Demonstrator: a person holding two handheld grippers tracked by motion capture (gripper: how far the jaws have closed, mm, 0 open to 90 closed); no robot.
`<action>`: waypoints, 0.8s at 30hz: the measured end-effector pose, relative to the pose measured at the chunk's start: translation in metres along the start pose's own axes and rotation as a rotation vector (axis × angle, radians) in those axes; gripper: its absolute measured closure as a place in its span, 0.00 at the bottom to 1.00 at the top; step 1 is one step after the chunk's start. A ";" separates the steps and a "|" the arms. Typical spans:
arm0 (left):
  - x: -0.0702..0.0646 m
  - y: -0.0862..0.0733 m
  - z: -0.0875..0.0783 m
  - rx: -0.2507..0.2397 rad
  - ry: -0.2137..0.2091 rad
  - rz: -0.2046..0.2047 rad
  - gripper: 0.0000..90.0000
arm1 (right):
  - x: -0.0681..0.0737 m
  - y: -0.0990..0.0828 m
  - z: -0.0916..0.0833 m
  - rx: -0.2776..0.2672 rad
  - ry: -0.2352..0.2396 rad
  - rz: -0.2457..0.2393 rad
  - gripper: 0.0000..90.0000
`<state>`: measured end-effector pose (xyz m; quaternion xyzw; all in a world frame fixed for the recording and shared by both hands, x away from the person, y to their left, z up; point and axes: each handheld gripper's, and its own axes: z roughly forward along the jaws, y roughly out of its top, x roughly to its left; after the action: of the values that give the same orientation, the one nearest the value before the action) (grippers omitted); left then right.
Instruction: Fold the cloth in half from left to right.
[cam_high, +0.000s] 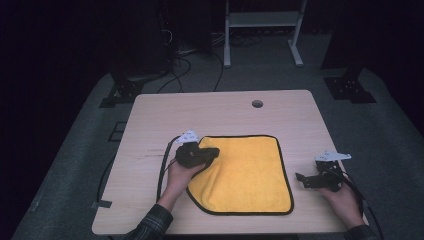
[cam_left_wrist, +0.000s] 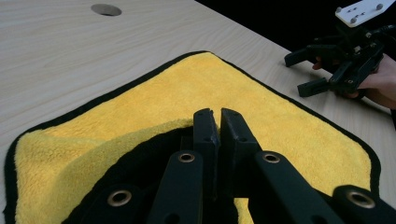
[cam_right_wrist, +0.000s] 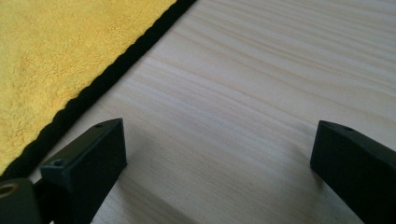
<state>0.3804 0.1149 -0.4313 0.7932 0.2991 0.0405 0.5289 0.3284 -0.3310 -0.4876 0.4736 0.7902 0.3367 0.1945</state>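
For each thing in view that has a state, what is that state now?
Yellow cloth: on the table, near-left edge lifted and folding over.
Left claw: shut, pinching the cloth's edge.
Right claw: open, holding nothing, beside the cloth's right edge.

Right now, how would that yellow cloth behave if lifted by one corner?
Probably floppy: the yellow cloth already folds over where the left gripper pinches its edge. Its fluffy pile suggests little slip in the grip. Likely light, so it may drag across the table.
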 end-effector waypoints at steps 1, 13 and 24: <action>-0.001 0.001 0.002 0.003 -0.005 0.001 0.94 | 0.000 0.000 0.000 0.000 0.000 0.000 0.03; -0.014 0.014 0.032 0.019 -0.066 0.021 0.94 | 0.000 0.000 0.000 0.000 0.000 0.000 0.03; -0.026 0.023 0.062 0.039 -0.113 0.040 0.94 | 0.000 0.000 0.000 0.000 0.000 0.000 0.03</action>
<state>0.3929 0.0450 -0.4326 0.8101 0.2538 0.0005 0.5285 0.3284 -0.3310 -0.4876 0.4734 0.7903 0.3368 0.1947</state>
